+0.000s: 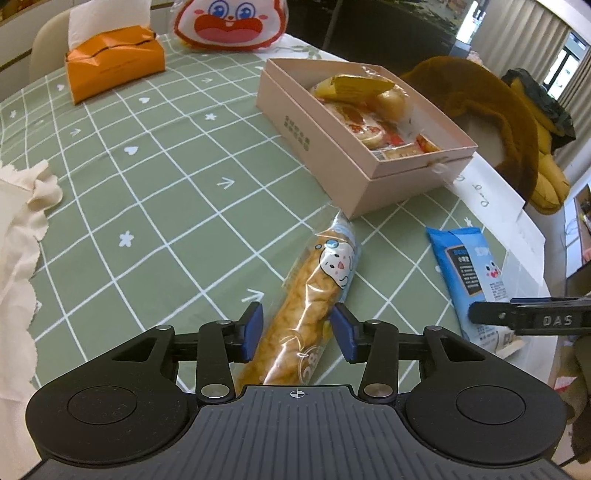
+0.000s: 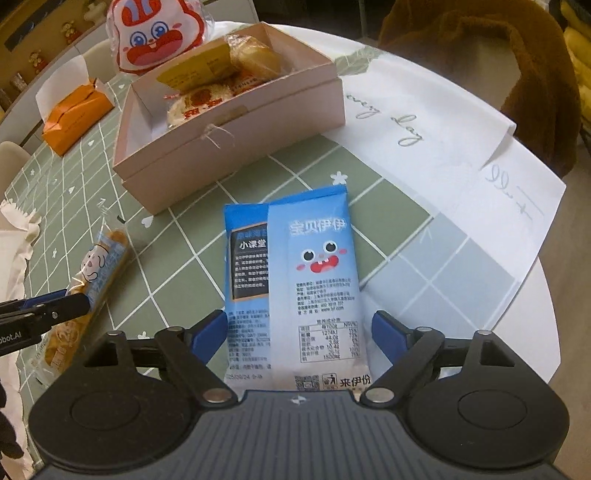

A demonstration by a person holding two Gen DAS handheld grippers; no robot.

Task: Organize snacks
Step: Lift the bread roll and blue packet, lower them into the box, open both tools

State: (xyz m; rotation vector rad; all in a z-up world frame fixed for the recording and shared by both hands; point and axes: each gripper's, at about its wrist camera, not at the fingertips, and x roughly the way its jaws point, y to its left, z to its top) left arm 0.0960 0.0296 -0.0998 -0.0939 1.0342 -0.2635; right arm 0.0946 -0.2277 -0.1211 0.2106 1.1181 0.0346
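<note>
Left wrist: clear snack packet (image 1: pixel 317 295) between open left gripper (image 1: pixel 297 328) pads.

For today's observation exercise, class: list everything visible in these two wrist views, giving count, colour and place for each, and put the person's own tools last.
Box: one, pale pink, open, mid-table, wrapped snacks inside.
Long snack pack: one, clear with golden contents, on the cloth between the left gripper's fingers.
Blue snack pack: one, blue and white, on the cloth between the right gripper's fingers.
Tissue pack: one, orange, far left.
Cartoon-face bag: one, red and white, far edge.
Tablecloth: one, green with white grid.
Plush item: one, brown, beyond the table's right edge.
Left gripper: black, blue pads, open.
Right gripper: black, blue pads, open.
</note>
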